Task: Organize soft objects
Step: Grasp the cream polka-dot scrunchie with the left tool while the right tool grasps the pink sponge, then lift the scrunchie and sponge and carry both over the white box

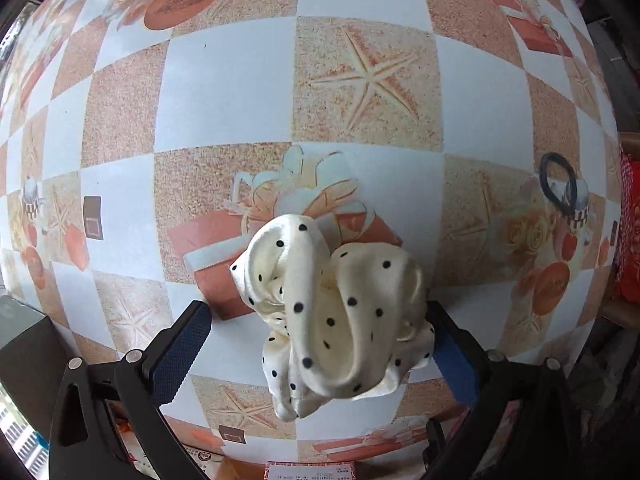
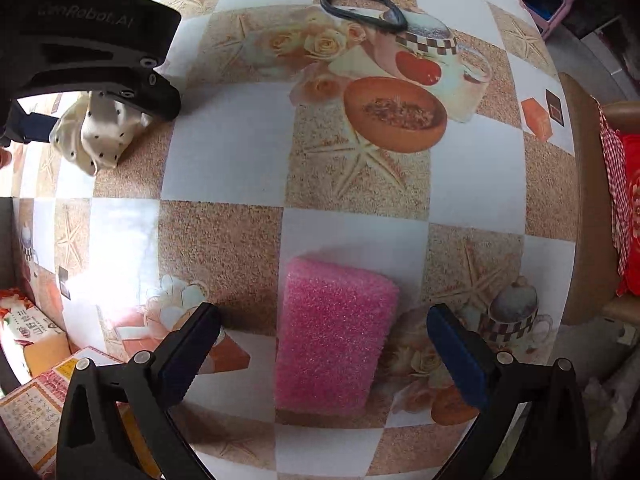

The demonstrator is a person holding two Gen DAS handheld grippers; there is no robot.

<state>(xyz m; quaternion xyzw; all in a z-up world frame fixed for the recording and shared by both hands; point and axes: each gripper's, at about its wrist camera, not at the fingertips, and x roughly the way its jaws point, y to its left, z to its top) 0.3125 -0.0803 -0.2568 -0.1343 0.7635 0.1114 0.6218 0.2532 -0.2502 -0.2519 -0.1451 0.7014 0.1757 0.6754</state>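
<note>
A cream satin scrunchie (image 1: 332,312) with black dots sits bunched between the wide-apart fingers of my left gripper (image 1: 318,312), which is open. The cloth brushes the right pad (image 1: 452,356) and stays clear of the left one. In the right wrist view the scrunchie (image 2: 96,140) appears to rest on the tablecloth under the left gripper's black frame (image 2: 92,40). A pink sponge block (image 2: 332,340) lies flat between the spread fingers of my open right gripper (image 2: 323,314), touching neither pad. A black hair tie (image 2: 362,6) lies farther off, also visible in the left wrist view (image 1: 558,182).
The table (image 2: 224,136) has a checked cloth printed with starfish, gift boxes and cups. Printed cartons (image 2: 36,392) sit at its near left edge. A seat with a red patterned cushion (image 2: 630,208) stands beyond the right edge.
</note>
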